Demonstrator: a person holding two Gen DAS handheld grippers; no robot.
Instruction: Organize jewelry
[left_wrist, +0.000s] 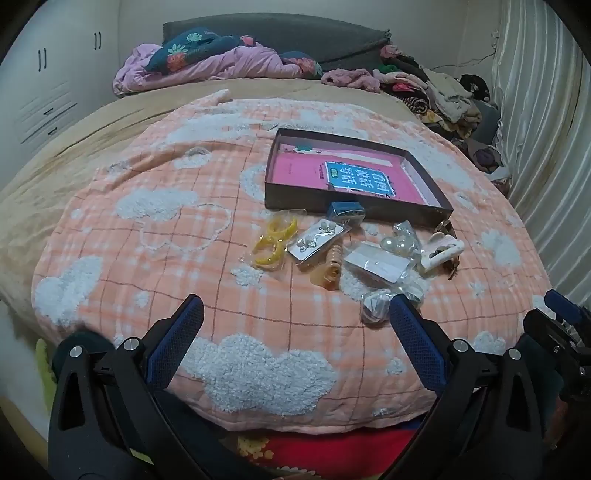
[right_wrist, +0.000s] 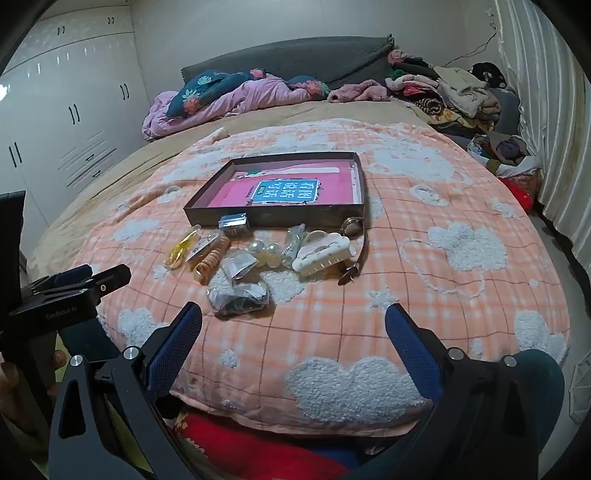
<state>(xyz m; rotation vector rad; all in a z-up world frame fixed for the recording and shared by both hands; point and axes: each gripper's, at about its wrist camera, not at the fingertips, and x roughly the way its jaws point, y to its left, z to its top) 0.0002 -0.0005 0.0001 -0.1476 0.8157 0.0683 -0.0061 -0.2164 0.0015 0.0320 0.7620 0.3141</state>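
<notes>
While both tools hang low over the near edge of the peach checked blanket (left_wrist: 192, 236), the left gripper (left_wrist: 295, 325) has its blue-padded fingers (left_wrist: 177, 343) spread wide with nothing between them, and the right gripper (right_wrist: 293, 328) is spread just as wide and holds nothing either. The landmark is the shallow dark tray (left_wrist: 354, 210), which lies on the blanket with a pink booklet (left_wrist: 295, 170) flat inside it. All the jewelry sits in a loose cluster just in front of the tray's near wall. A small blue box (left_wrist: 345, 211) touches that wall. Nearer the grippers than the tray lie bagged yellow hoops (left_wrist: 273, 240), a card of pearl earrings (left_wrist: 317, 240), an orange spiral hair tie (left_wrist: 330, 271) and a white packet (left_wrist: 376, 264). Toward the tray's right corner rest large pearls (right_wrist: 266, 251) in a clear bag, a white claw clip (right_wrist: 321, 254) and a brown strap (right_wrist: 356, 258) running out from the corner. Farthest from the tray, closest to the grippers, is a clear bag of dark pieces (right_wrist: 238, 297). Beyond the tray's far wall, crumpled bedding (right_wrist: 236, 96) and piled clothes (right_wrist: 450, 92) line the headboard.
</notes>
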